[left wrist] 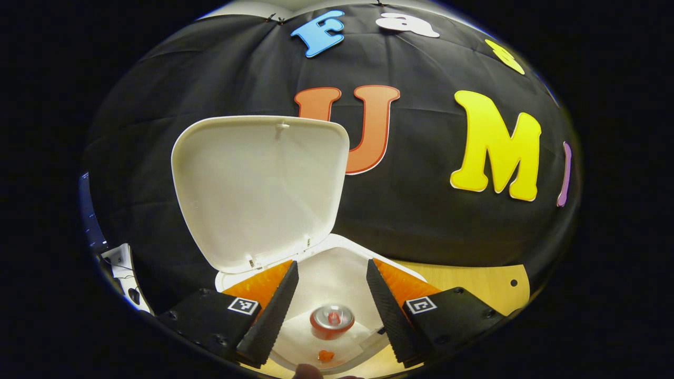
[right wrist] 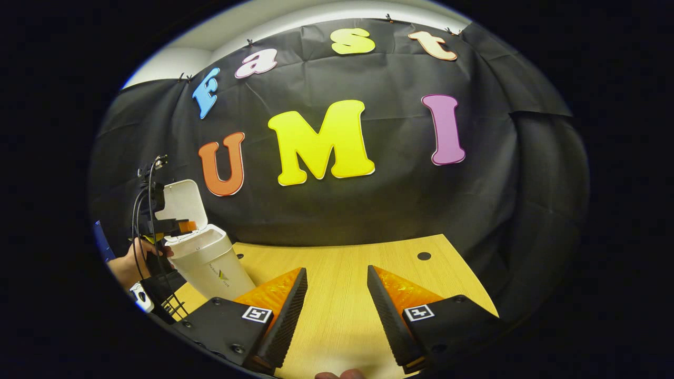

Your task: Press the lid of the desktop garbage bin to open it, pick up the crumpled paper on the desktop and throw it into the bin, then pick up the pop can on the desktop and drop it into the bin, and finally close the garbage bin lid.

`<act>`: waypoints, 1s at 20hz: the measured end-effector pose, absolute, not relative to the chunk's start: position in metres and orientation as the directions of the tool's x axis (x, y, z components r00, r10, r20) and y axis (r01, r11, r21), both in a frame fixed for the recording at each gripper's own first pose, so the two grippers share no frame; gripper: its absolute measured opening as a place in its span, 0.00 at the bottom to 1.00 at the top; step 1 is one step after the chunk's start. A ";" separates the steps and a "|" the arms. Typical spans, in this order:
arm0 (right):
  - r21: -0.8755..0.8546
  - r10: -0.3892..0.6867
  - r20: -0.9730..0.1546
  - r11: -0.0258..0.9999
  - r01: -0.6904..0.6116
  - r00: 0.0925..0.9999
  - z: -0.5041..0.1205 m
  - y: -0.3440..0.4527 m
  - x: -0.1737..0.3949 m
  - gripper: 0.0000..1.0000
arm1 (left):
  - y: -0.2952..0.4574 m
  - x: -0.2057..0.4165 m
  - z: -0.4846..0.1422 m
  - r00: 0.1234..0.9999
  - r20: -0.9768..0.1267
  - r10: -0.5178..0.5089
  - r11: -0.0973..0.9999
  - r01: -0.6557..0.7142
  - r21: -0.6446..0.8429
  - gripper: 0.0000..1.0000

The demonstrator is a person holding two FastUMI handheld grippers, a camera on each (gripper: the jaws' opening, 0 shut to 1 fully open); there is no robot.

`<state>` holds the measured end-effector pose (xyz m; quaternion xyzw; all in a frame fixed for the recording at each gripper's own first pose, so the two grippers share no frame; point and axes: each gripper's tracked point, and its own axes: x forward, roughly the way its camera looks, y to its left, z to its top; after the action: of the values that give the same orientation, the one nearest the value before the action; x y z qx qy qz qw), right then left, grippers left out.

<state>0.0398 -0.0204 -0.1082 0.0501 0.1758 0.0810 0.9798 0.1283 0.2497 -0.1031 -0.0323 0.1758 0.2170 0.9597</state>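
Observation:
The white desktop bin (left wrist: 337, 263) stands open, its lid (left wrist: 258, 184) tipped up and back. Inside it the pop can (left wrist: 331, 321) lies at the bottom, top end toward me, on white crumpled paper (left wrist: 308, 337). My left gripper (left wrist: 331, 300) hovers open right over the bin's mouth with nothing between its fingers. In the right gripper view the bin (right wrist: 208, 260) sits at the far left of the wooden table (right wrist: 342, 279), with the other gripper (right wrist: 174, 226) held by a hand (right wrist: 129, 266) above it. My right gripper (right wrist: 333, 300) is open over bare table.
The black cloth wall rises close behind the bin and the table's back edge. Two small dark holes (right wrist: 424, 256) mark the tabletop near its rear. A cable bundle (right wrist: 139, 210) hangs by the hand at the far left.

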 end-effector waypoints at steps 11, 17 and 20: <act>0.160 0.212 -0.382 0.974 -0.162 0.899 -0.129 -0.008 0.034 0.75 | 0.219 0.116 -0.051 0.866 -0.223 0.447 0.893 -0.447 0.054 0.85; 0.167 0.217 -0.347 0.972 -0.168 0.912 -0.115 -0.018 0.045 0.76 | 0.231 0.134 0.017 0.858 -0.127 0.498 0.864 -0.503 -0.009 0.85; 0.181 0.211 -0.345 0.971 -0.156 0.915 -0.115 -0.025 0.047 0.76 | 0.258 0.140 0.050 0.815 -0.071 0.575 0.818 -0.574 0.027 0.85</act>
<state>0.0474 -0.0250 -0.1147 0.0750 0.1839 0.0939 0.9756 0.1404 0.2578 0.0496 0.0023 0.0378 0.3015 0.9527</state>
